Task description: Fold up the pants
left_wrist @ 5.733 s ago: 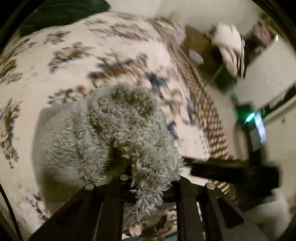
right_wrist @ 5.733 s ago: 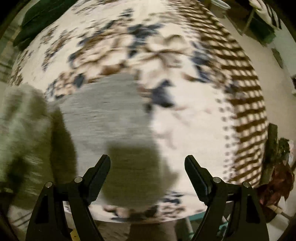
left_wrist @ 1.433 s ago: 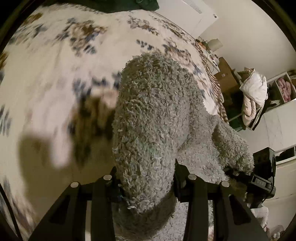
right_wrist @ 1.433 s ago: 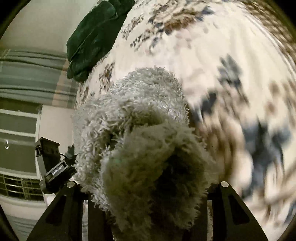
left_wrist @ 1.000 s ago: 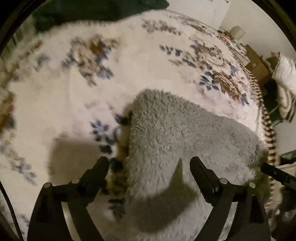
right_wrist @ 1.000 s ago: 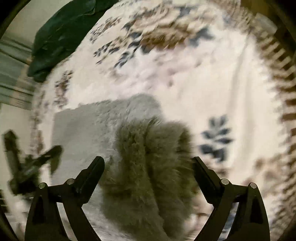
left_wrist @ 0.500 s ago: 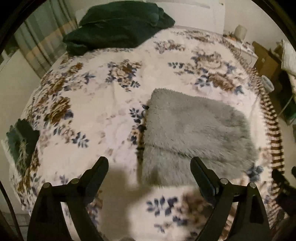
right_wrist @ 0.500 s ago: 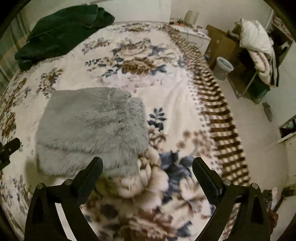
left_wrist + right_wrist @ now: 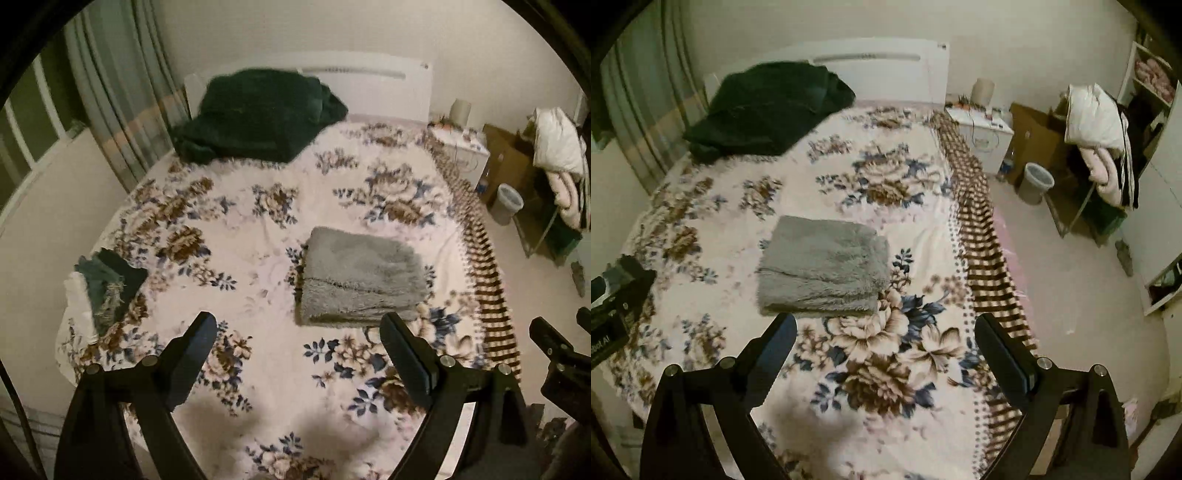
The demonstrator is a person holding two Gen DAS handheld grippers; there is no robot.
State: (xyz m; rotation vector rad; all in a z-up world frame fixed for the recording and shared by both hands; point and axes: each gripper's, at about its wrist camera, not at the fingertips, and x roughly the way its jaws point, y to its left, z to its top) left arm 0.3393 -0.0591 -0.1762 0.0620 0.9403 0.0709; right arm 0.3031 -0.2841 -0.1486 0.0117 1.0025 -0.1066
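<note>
The grey fluffy pants [image 9: 360, 277] lie folded in a flat rectangle on the flowered bedspread [image 9: 258, 221], right of the bed's middle. They also show in the right wrist view [image 9: 825, 266]. My left gripper [image 9: 297, 338] is open and empty, held well back above the bed's near edge. My right gripper [image 9: 884, 338] is open and empty too, also pulled back from the pants. Part of the right gripper [image 9: 557, 354] shows at the right edge of the left wrist view.
A dark green blanket [image 9: 258, 118] is heaped at the headboard. A small pile of folded clothes [image 9: 107, 284] sits at the bed's left edge. A nightstand [image 9: 982, 136], a bin [image 9: 1036, 182] and a rack with bedding [image 9: 1100, 129] stand right of the bed.
Both grippers were shut on the pants, then opened and let them go folded on the bed. Both have since drawn back and up, away from the pants.
</note>
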